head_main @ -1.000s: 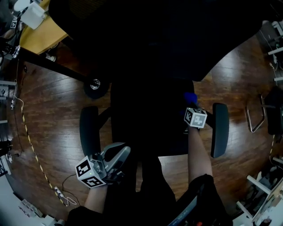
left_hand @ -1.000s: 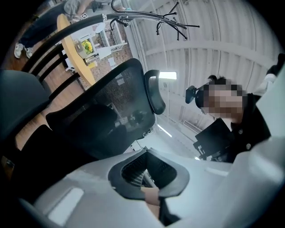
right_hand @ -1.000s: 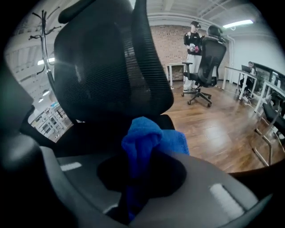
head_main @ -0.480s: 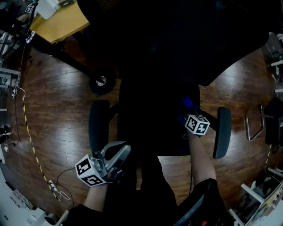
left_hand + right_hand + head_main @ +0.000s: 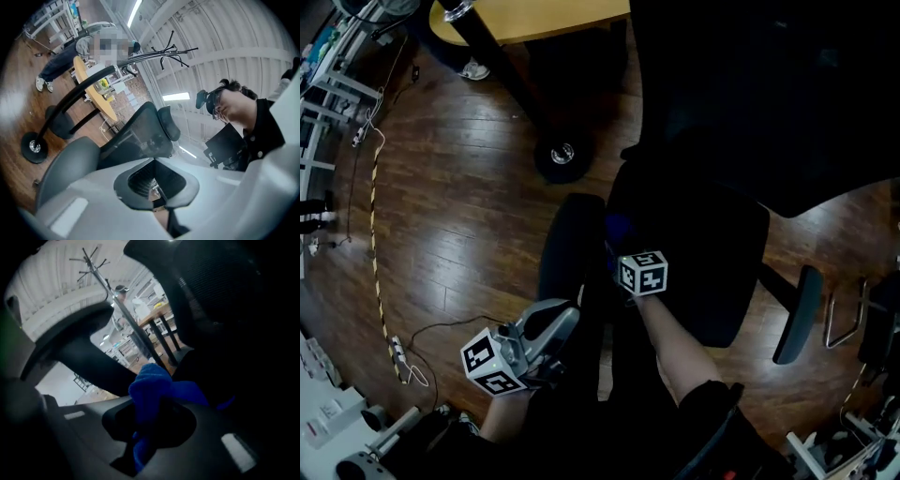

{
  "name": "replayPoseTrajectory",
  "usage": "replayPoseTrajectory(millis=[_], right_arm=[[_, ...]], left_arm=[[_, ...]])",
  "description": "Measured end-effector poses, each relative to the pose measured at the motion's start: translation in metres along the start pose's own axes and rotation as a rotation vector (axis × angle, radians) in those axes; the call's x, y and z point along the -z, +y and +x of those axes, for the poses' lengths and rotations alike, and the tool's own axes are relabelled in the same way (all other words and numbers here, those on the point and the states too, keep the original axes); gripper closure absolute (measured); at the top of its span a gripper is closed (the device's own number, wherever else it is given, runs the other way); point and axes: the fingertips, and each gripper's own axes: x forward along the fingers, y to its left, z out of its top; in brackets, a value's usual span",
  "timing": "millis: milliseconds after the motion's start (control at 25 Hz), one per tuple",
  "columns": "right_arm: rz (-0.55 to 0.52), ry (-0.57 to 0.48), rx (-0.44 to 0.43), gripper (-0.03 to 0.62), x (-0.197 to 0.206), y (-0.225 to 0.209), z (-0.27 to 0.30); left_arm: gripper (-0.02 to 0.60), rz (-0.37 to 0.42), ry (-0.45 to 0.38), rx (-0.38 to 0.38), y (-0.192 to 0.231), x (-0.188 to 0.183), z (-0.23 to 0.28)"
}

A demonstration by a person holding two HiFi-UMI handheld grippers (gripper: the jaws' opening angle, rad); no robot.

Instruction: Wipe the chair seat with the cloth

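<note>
The right gripper [image 5: 621,246] jaws pinch the cloth [image 5: 150,385] by the chair seat [image 5: 703,248] edge, likely wiping; next, rub across. The left gripper [image 5: 562,317] jaws are closed, empty.

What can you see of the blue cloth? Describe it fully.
The cloth is bright blue, soft and plush-looking, bunched into folds. The right gripper pinches its lower part, the rest bulging out ahead of the jaws. It sits at the edge of the chair seat, near an armrest; contact is too dark to judge.
</note>
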Motion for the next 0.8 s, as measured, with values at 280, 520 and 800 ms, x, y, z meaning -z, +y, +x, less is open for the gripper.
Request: replayPoseTrajectory(millis=[280, 520, 800], right_arm=[[-0.109, 0.026, 0.078, 0.533, 0.018, 0.008, 0.021], [-0.027, 0.011, 0.220, 0.533, 0.034, -0.063, -0.023], [0.088, -0.036, 0.480, 0.533, 0.068, -0.184, -0.152]], left_arm=[[0.581, -0.005, -0.022, -0.036, 0.014, -0.003, -0.027], [0.581, -0.016, 0.042, 0.030, 0.009, 0.013, -0.006], [0.581, -0.028, 0.187, 0.159, -0.003, 0.046, 0.048]])
